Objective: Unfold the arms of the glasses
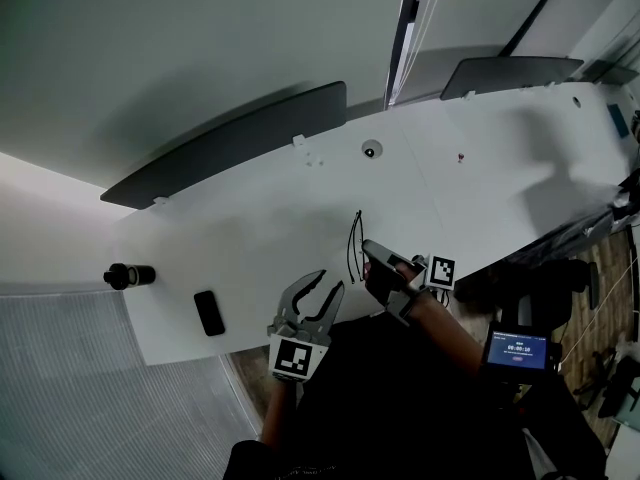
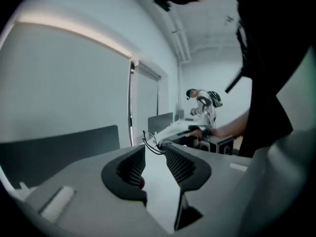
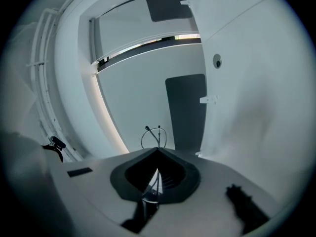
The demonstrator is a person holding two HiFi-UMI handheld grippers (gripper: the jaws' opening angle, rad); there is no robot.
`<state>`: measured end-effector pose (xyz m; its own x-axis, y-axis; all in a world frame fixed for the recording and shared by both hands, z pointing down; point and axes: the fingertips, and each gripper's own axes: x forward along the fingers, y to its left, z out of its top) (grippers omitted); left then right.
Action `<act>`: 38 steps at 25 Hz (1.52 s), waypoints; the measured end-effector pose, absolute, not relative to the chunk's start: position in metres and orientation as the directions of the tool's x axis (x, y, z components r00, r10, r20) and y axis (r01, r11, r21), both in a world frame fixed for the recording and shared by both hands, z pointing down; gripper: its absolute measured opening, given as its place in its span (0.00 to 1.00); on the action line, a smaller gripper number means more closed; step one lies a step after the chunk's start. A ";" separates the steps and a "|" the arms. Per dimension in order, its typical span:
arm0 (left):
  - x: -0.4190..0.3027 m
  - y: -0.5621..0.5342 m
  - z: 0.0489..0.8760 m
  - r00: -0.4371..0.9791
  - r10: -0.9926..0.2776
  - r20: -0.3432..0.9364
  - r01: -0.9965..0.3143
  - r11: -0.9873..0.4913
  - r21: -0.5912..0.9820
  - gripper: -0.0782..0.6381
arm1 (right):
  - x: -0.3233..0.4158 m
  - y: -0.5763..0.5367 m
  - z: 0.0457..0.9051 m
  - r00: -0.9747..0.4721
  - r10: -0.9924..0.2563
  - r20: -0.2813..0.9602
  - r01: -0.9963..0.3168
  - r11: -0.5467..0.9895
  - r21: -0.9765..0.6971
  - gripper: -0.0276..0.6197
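**Q:** What lies left of the glasses (image 1: 353, 248)?

**A:** Well to their left, a black cylinder (image 1: 130, 275) lies on the white bench (image 1: 300, 208). Between it and the glasses is a flat black slab (image 1: 209, 313).

**Q:** And closer in?

**A:** The left gripper (image 1: 330, 283) is just left of the glasses. Its fingers (image 2: 182, 164) are spread wide with nothing between them.

**Q:** Where are the glasses themselves?

**A:** They are at the bench's near edge, pinched in the right gripper (image 1: 367, 249) on their right side. Its fingers (image 3: 170, 177) are closed together on the frame, and one lens ring projects beyond the tips.
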<state>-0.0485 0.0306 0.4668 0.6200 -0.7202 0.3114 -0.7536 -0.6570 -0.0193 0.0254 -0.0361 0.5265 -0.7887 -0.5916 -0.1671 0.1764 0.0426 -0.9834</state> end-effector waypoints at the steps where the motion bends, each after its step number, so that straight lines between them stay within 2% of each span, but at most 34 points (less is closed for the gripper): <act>1: -0.044 0.034 0.469 0.620 -0.719 0.314 -0.734 -0.673 -0.091 0.30 | 0.025 -0.037 0.527 -0.788 -0.595 -0.160 0.173 0.036 -0.984 0.06; 3: -0.037 0.038 0.478 0.625 -0.712 0.321 -0.713 -0.688 -0.137 0.27 | 0.024 -0.039 0.528 -0.785 -0.603 -0.142 0.166 0.016 -0.986 0.05; 7: -0.028 0.036 0.482 0.638 -0.706 0.309 -0.711 -0.694 -0.118 0.27 | 0.024 -0.041 0.533 -0.781 -0.614 -0.113 0.145 -0.002 -0.989 0.05; 12: -0.019 0.036 0.480 0.630 -0.707 0.322 -0.672 -0.704 -0.230 0.27 | 0.023 -0.043 0.535 -0.781 -0.616 -0.106 0.139 -0.005 -0.990 0.05; 17: -0.021 0.038 0.479 0.635 -0.707 0.312 -0.684 -0.702 -0.201 0.27 | 0.024 -0.044 0.536 -0.775 -0.623 -0.106 0.141 -0.007 -0.990 0.05; 24: -0.011 0.038 0.489 0.642 -0.690 0.334 -0.650 -0.721 -0.241 0.27 | 0.020 -0.042 0.536 -0.783 -0.612 -0.107 0.140 -0.007 -0.990 0.05; 29: -0.018 0.036 0.488 0.622 -0.716 0.316 -0.676 -0.695 -0.244 0.17 | 0.019 -0.041 0.533 -0.791 -0.600 -0.124 0.151 0.005 -0.989 0.05; 38: -0.029 0.031 0.483 0.594 -0.746 0.302 -0.705 -0.663 -0.252 0.16 | 0.022 -0.039 0.534 -0.800 -0.587 -0.128 0.145 0.019 -0.989 0.05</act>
